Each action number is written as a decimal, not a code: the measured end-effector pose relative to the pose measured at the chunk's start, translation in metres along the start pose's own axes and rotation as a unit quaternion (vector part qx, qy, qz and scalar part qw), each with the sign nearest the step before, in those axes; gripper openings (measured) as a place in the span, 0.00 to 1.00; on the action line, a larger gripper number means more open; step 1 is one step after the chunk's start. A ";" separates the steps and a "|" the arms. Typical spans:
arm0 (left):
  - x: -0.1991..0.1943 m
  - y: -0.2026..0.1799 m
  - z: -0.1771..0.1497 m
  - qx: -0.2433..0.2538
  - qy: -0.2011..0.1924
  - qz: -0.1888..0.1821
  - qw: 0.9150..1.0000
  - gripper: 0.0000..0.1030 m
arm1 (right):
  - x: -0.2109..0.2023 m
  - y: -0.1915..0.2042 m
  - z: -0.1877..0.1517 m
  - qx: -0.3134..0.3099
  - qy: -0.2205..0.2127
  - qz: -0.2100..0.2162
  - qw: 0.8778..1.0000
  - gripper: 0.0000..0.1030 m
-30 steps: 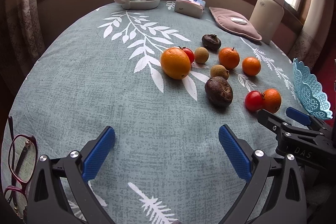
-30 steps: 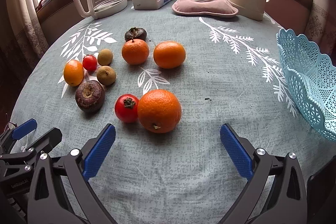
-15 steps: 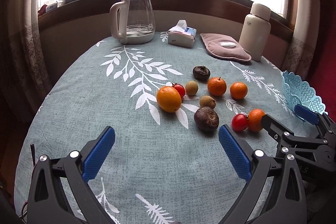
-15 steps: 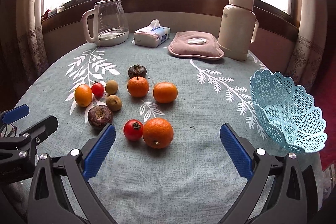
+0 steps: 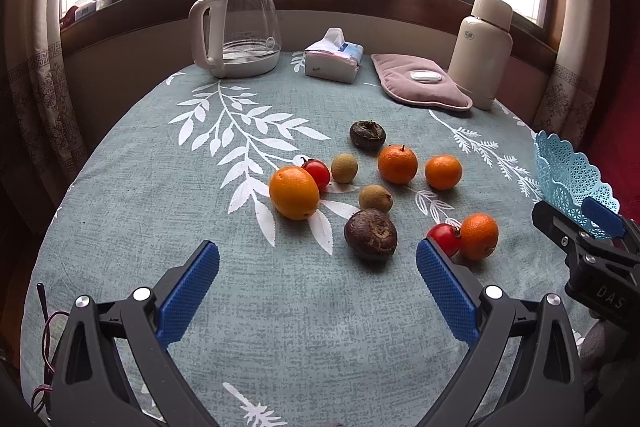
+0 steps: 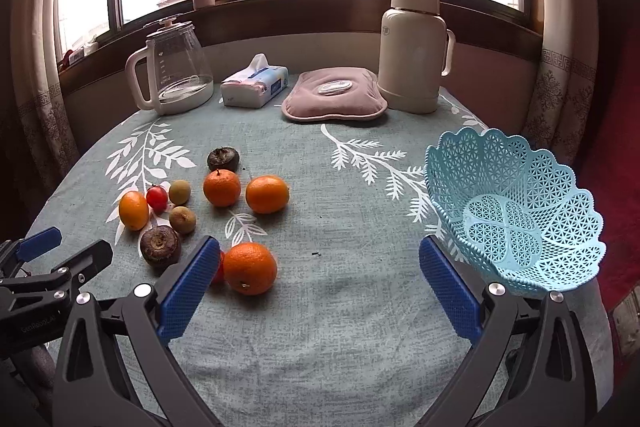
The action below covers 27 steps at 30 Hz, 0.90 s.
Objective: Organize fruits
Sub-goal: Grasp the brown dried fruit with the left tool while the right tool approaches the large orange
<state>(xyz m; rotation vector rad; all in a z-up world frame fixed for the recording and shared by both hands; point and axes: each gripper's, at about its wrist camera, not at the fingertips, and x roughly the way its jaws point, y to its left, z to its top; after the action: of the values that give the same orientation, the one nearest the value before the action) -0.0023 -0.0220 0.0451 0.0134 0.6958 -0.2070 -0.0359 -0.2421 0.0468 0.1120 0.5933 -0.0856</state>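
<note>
Right wrist view | right gripper [image 6: 318, 277] jaws spread, empty | left gripper [image 5: 318, 277] likewise | fruits left of basket [image 6: 516, 211]

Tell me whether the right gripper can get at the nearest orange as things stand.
Probably yes. The right gripper is open and empty, and the nearest orange lies on bare cloth just ahead, toward its left finger. Only the red tomato touching its far side might get nudged.
</note>
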 end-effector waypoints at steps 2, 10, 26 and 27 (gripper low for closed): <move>0.005 -0.006 -0.002 0.008 0.006 -0.002 1.000 0.95 | 0.000 -0.007 0.001 0.010 0.003 0.001 1.000 0.98; 0.029 -0.020 0.002 0.024 0.036 -0.015 0.999 0.84 | 0.000 -0.015 0.000 0.022 0.007 0.009 1.000 0.98; 0.065 -0.024 0.011 0.015 0.088 -0.049 0.995 0.40 | -0.003 0.006 -0.006 -0.011 0.008 0.050 0.999 0.92; 0.064 -0.023 0.010 0.012 0.088 -0.051 0.995 0.40 | -0.002 0.008 -0.007 -0.012 0.011 0.053 0.998 0.91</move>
<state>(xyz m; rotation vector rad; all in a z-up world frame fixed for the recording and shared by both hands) 0.0478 -0.0576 0.0132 0.0196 0.8696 -0.3150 -0.0409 -0.2330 0.0429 0.1203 0.6093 0.0263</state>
